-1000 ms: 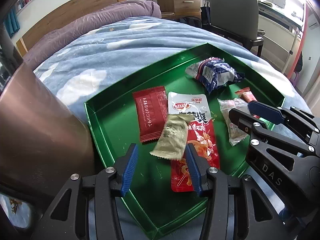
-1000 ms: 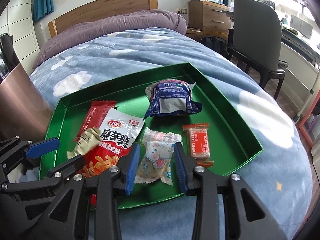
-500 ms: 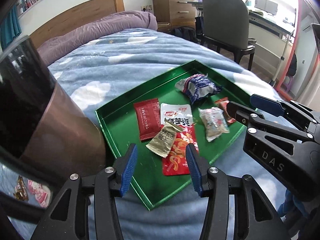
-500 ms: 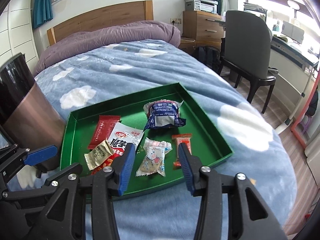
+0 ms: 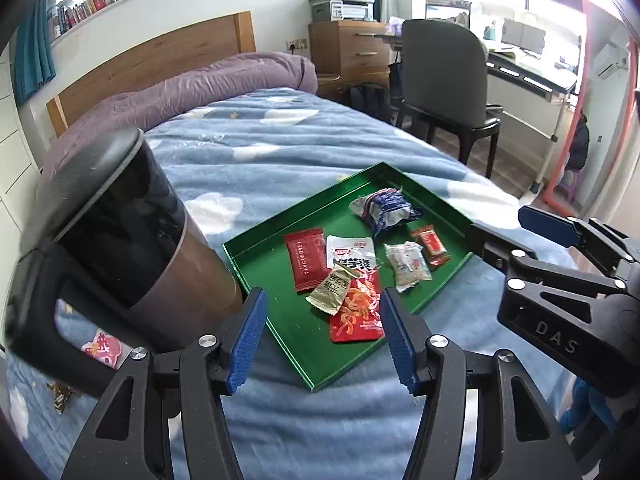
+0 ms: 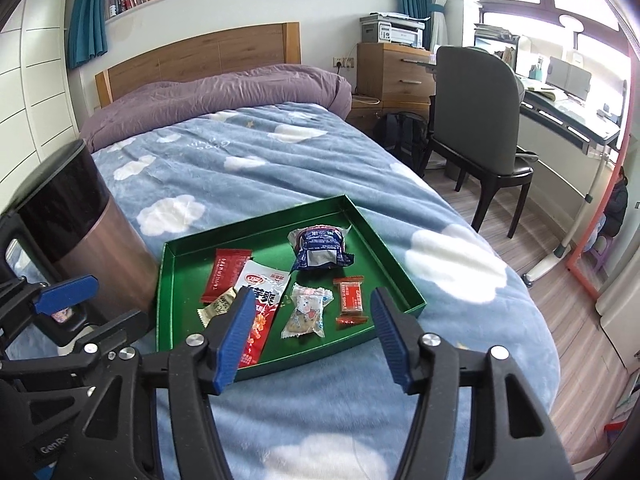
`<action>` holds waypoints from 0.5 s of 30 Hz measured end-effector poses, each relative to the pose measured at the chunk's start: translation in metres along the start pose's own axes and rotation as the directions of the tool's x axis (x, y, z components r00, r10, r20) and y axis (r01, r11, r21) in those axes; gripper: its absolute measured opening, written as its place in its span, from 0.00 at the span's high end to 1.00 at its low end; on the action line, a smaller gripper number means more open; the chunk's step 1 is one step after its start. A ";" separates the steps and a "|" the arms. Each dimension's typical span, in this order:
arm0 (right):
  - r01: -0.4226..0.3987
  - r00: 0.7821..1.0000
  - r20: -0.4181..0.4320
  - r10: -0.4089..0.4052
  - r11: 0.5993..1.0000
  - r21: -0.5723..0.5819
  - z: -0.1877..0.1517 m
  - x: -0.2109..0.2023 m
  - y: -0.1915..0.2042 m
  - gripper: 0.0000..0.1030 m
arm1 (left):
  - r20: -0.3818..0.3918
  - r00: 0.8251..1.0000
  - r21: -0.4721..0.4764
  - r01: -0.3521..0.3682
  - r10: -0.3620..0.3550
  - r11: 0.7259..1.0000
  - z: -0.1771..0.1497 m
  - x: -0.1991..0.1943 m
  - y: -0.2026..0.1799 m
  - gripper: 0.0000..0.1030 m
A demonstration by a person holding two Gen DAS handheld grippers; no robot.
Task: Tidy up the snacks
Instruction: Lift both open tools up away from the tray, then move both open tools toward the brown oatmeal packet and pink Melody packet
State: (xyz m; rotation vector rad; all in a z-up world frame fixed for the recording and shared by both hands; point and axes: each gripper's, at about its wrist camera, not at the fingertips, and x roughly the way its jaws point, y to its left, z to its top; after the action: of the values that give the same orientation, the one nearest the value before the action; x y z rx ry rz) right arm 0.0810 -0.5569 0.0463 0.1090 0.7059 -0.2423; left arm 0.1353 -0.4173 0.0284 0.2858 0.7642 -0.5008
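A green tray (image 5: 260,264) (image 6: 180,276) lies on the blue bed and holds several snack packets: a dark red one (image 5: 306,258) (image 6: 226,274), a red-and-white one (image 5: 354,276) (image 6: 262,284), a tan one (image 5: 332,292), a clear one (image 5: 406,264) (image 6: 306,310), a small orange one (image 5: 430,244) (image 6: 352,296) and a blue one (image 5: 386,210) (image 6: 320,246). My left gripper (image 5: 322,336) is open and empty, above the tray's near edge. My right gripper (image 6: 310,336) is open and empty, also short of the tray.
A tall brown-and-black bin (image 5: 132,236) (image 6: 76,216) stands left of the tray, with loose wrappers (image 5: 102,346) by its base. A grey chair (image 6: 476,120), a desk and wooden drawers stand to the right of the bed. A purple duvet (image 6: 216,96) lies at the headboard.
Both grippers have pulled back and up from the tray, so it looks smaller and farther. Both jaws have opened wider. The snacks have not moved.
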 end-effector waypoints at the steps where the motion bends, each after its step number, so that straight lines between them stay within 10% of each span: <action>1: -0.002 1.000 0.004 0.002 1.000 0.003 0.000 -0.004 0.000 0.19 | 0.006 1.000 0.001 0.009 -0.009 1.000 -0.001 -0.006 0.001 0.49; 15: -0.021 1.000 -0.001 0.022 0.999 0.050 -0.031 -0.062 0.005 0.10 | 0.019 1.000 -0.025 0.006 -0.006 1.000 -0.040 -0.072 0.030 0.46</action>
State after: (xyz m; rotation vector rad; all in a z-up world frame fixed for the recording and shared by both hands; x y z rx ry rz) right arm 0.0173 -0.5350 0.0629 0.1639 0.7001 -0.2391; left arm 0.0830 -0.3517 0.0546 0.2552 0.7527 -0.4987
